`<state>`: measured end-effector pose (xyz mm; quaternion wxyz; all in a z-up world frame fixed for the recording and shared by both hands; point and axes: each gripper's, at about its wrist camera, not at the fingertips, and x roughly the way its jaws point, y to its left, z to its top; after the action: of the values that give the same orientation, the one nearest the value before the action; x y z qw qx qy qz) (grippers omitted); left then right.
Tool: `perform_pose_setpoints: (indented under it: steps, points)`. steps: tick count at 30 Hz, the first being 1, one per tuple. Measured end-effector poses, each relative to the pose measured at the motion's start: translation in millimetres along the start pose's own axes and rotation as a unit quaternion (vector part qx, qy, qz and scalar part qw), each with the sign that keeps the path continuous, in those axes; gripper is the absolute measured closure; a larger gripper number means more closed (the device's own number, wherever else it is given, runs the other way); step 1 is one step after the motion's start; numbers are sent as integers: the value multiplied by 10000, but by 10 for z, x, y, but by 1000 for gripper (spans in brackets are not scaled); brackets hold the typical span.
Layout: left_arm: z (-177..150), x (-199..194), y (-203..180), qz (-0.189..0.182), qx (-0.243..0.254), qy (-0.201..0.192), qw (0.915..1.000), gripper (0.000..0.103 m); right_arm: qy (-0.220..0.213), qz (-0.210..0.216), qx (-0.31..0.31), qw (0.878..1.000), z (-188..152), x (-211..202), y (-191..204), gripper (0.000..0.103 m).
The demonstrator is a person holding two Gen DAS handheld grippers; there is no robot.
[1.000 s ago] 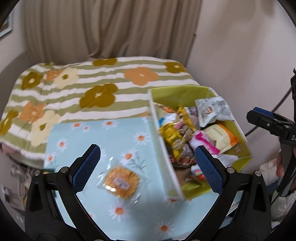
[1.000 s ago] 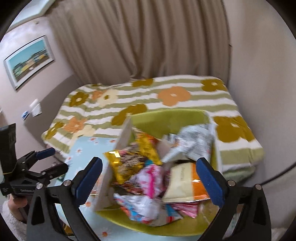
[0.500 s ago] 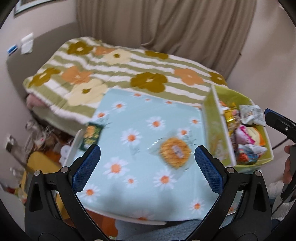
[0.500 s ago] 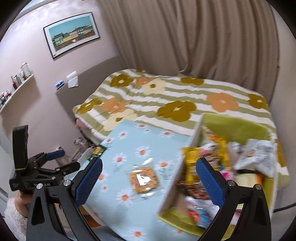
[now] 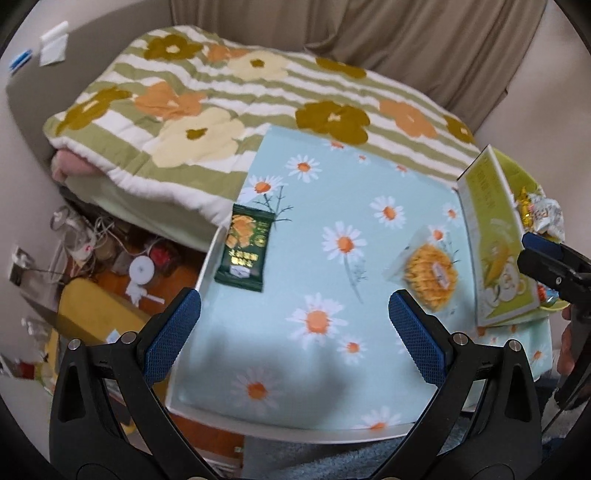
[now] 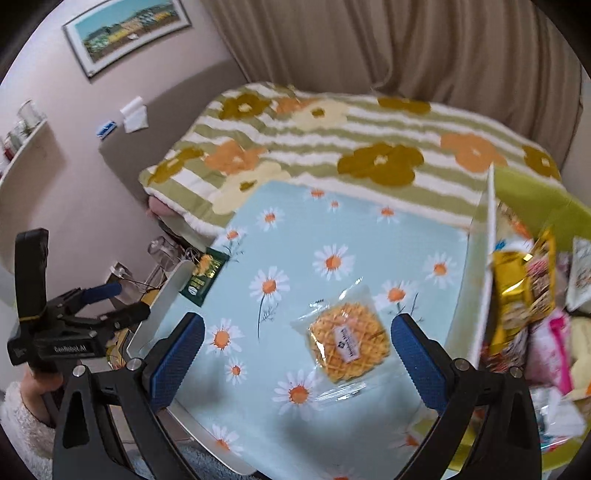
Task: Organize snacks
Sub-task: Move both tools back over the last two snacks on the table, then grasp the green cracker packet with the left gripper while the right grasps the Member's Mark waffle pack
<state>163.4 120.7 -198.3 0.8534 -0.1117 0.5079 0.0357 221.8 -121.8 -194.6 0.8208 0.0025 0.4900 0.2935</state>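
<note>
A clear-wrapped round waffle snack [image 5: 430, 272] [image 6: 349, 341] lies on the daisy-print table [image 5: 332, 280] [image 6: 332, 236] beside a green box [image 5: 493, 240] [image 6: 535, 206] stuffed with snack packets [image 6: 524, 288]. A dark green snack packet [image 5: 244, 248] [image 6: 203, 275] rests at the table's left edge. My left gripper [image 5: 293, 334] [image 6: 110, 301] hovers open above the table's near side, holding nothing. My right gripper [image 6: 297, 354] [image 5: 543, 254] hangs open just above the waffle snack, empty.
A flower-and-stripe quilt [image 5: 229, 110] [image 6: 332, 140] covers the bed behind the table. Floor clutter with cables and a yellow object [image 5: 92, 310] lies left of the table. A curtain [image 6: 388, 48] and a framed picture [image 6: 125, 29] line the walls.
Both grippers swung left, away from the snack box toward the table's middle and left. The dark green packet came into view. Both stayed open and empty.
</note>
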Motion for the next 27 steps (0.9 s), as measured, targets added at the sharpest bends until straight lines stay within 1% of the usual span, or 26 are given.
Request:
perform_pose_setpoints:
  steps: [2,4,7,10,12,14,17,21,24,27]
  points:
    - [117,129,76,-36,160,159,9997,2,116,-94,71,9999,9,115,-5,2]
    - [252,303,139,-88,406,403,9983,2,228,-212,142,9994,17,238,-29,2]
    - [430,573,202,-103,744,702,9947,2,377,-364,303,9982,24,394,-101,2]
    - [557,774,193,-164,1005,861,9911,2,459,-485,524,9964,21,526,-167,2]
    - [601,866,122,-185,1169,924,9887,2,480,-536,686,9951,-4,585,-197,2]
    - [615,941,48,-171,1225,1020,9871,2,500,-563,855,9935,-30,633,-219,2]
    - [584,1068,-38,-154,1150,1167,9864,2,564,-586,984,9918,-60,705,-239,2]
    - [494,1266,-151,301,1187,1257,9845,2,677,-609,938,9914,-92,781,-263,2]
    - [445,1326,-190,453,1130,1216,9851,2,842,-688,694,9917,-121,837,-283,2]
    - [389,1384,-214,597,1052,1162,9858,2,962,-613,571,9918,-134,870,-326,2]
